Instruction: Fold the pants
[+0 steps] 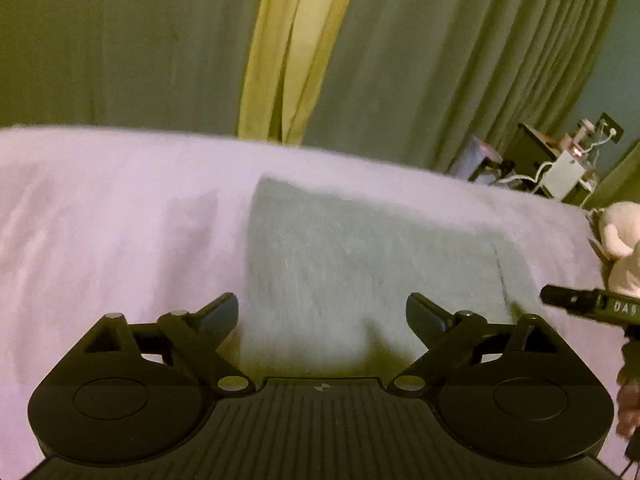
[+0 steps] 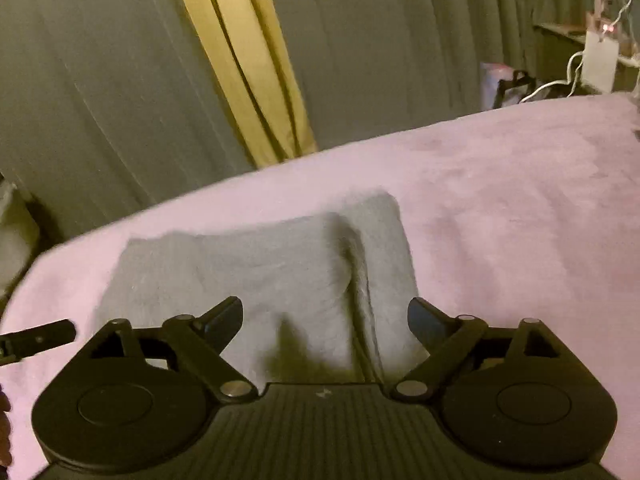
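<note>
The grey pants (image 1: 360, 256) lie folded into a compact rectangle on the pink blanket (image 1: 100, 220). My left gripper (image 1: 322, 314) is open and empty, hovering just short of the pants' near edge. My right gripper (image 2: 325, 318) is open and empty too, over the near edge of the pants (image 2: 248, 276), where a raised fold ridge runs away from me. The right gripper's finger shows at the right edge of the left wrist view (image 1: 576, 300). The left gripper's finger shows at the left edge of the right wrist view (image 2: 40, 338).
The pink blanket (image 2: 520, 208) covers the bed. Green curtains (image 1: 120, 48) with a yellow strip (image 1: 288, 52) hang behind. A dark side table with a white box and cables (image 1: 560, 168) stands at far right. A pale plush toy (image 1: 624, 244) lies at the bed's right edge.
</note>
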Demonstrator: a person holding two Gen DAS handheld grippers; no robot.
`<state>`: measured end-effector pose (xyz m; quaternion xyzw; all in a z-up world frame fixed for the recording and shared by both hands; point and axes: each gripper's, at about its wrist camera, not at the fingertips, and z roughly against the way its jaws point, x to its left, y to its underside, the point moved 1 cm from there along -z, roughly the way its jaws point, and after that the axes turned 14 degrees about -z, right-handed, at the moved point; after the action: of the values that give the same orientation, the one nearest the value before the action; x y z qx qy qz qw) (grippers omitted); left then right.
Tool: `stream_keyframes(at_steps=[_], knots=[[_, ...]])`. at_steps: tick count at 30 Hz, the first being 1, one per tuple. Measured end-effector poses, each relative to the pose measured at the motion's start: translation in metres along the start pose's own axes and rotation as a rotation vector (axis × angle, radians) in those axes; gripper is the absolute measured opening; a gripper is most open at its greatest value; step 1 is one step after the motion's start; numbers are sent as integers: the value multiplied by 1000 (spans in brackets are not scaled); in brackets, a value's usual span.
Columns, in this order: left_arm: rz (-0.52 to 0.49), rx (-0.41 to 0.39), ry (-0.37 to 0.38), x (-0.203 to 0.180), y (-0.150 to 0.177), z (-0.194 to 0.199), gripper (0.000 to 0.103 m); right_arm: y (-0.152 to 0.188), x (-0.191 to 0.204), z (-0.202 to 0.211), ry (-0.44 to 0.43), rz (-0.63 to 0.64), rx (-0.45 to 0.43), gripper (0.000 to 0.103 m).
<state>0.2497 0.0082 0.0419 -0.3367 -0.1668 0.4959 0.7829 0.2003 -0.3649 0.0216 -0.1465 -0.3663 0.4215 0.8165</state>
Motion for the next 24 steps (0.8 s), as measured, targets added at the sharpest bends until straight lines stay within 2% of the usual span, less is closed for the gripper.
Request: stream_keyframes(at_steps=[3, 5, 6, 7, 10, 13, 15, 16, 17, 20, 24], knots=[[19, 44, 1, -1, 26, -6, 95, 14, -11, 13, -67, -28, -20, 88], [31, 42, 8, -5, 36, -7, 95, 18, -12, 22, -123, -38, -59, 68], [37, 38, 12, -7, 38, -8, 95, 22, -6, 23, -144, -34, -76, 45], [42, 27, 19, -7, 40, -5, 95, 25, -2, 23, -153, -30, -88, 35], [39, -15, 26, -8, 39, 0, 95, 28, 14, 18, -165, 4, -96, 32], [28, -57, 26, -16, 33, 4, 96, 27, 22, 1, -153, -7, -52, 32], [-10, -1, 72, -25, 33, -6, 96, 32, 17, -8, -131, -26, -30, 31], [-48, 55, 80, -29, 35, -16, 96, 37, 17, -9, -119, -13, -25, 27], [-104, 78, 56, -36, 40, -21, 96, 41, 19, -7, -98, 7, -23, 25], [-286, 90, 9, -53, 49, -25, 96, 49, 22, -8, -69, 66, -10, 24], [-325, 116, -5, -56, 61, -29, 100, 63, 27, -10, -53, 136, -12, 24]])
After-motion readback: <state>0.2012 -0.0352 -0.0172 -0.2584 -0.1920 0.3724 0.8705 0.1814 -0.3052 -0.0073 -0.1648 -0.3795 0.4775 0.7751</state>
